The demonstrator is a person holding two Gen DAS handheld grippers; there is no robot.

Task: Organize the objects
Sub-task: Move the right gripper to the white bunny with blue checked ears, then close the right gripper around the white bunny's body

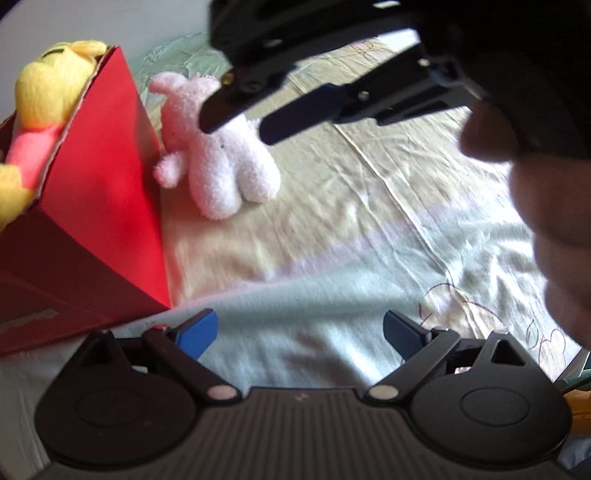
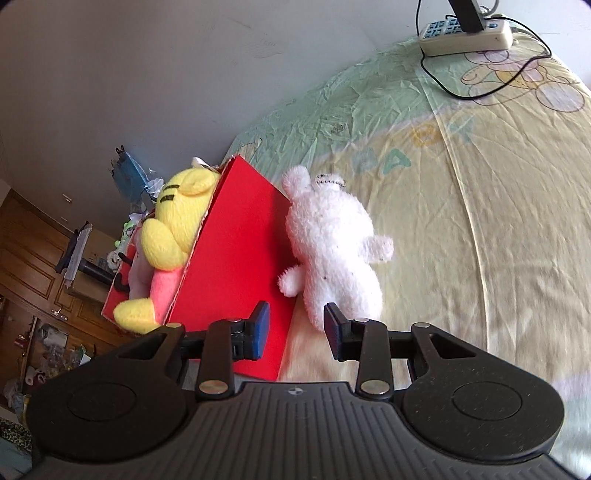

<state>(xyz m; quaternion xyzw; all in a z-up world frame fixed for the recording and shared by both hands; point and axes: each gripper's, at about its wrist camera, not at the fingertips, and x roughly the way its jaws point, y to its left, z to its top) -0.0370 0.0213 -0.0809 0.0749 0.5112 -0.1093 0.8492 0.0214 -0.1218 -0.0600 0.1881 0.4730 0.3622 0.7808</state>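
Fingers of the right gripper point(image 2: 295, 330) stood narrowly parted with nothing between them, aimed at the lower end of the white plush toy point(image 2: 334, 243). The left gripper point(image 1: 300, 330) was held wide and empty, low over the bedsheet point(image 1: 369, 221). The toy lay on the sheet flat against the outer wall of the red box point(image 2: 236, 266), one small arm touching that wall. A yellow plush toy point(image 2: 173, 221) already sat inside the box, its head above the rim.

The step in hand was judged to be the pickup of the white toy for the box. A wider opening would be needed, since the toy's body looked broader than the present gap. A grasp across the body, from the side away from the box, was judged best, because the box-side finger had little room between plush and cardboard. The light box could be pushed or tipped by a careless finger.

Open sheet lay on the toy's far side, toward the power strip point(image 2: 465, 33) and its cable point(image 2: 476, 96) near the far edge of the bed. The wall ran close behind the box.
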